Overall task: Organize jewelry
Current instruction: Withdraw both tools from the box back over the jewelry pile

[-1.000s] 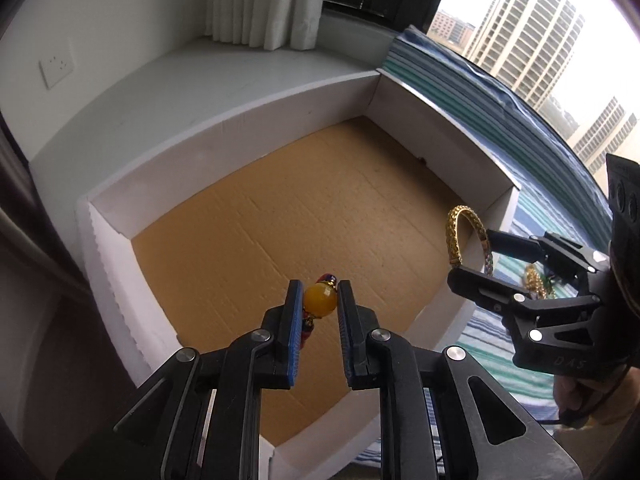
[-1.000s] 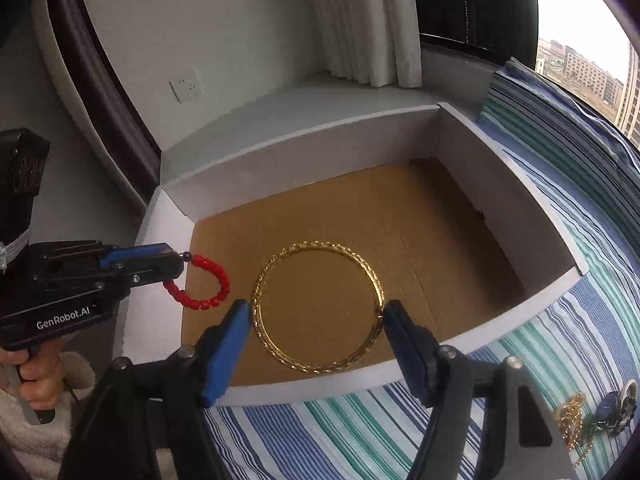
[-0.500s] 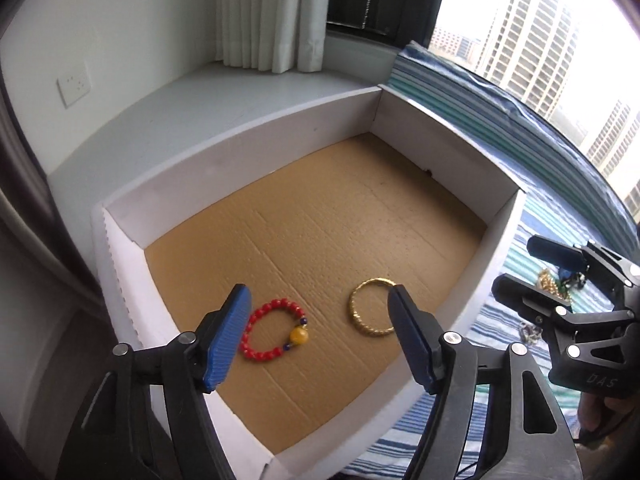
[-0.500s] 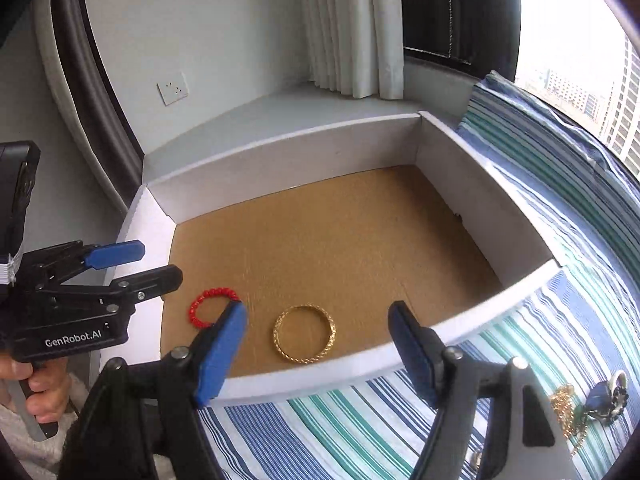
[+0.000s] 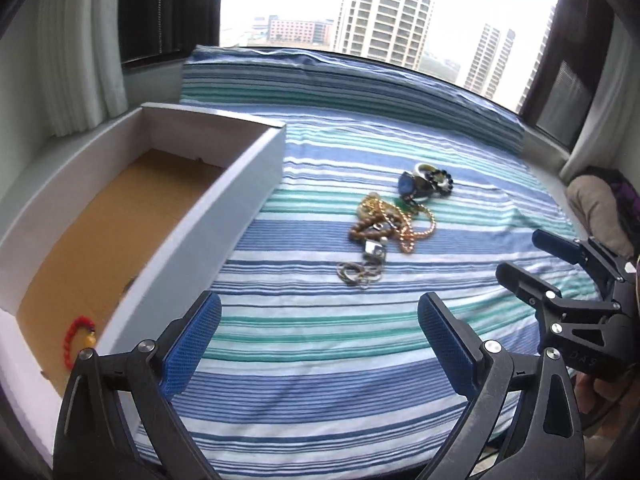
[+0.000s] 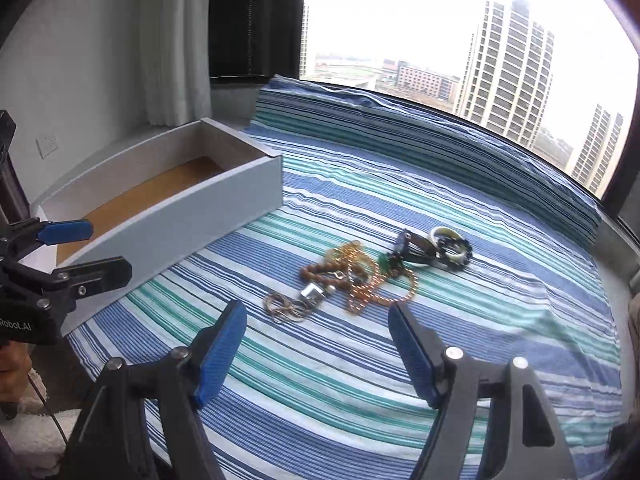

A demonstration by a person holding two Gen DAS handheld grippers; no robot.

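Observation:
A heap of jewelry lies on the striped cloth: gold chains, brown beads, a silver chain, a dark bead bracelet and a white bangle; it also shows in the right wrist view. The white box with a cardboard floor stands to the left; the red bead bracelet lies in its near corner. My left gripper is open and empty, over the cloth beside the box. My right gripper is open and empty, just short of the heap. The gold bangle is hidden behind the box wall.
The blue, green and white striped cloth covers a window seat. A window with tower blocks is behind. White curtains hang at the back left. A wall socket is at the left. A cushion lies at the far right.
Both grippers let go of their pieces in the box, the red bracelet and the gold bangle. Both then swung right, away from the box, and now face the heap on the cloth.

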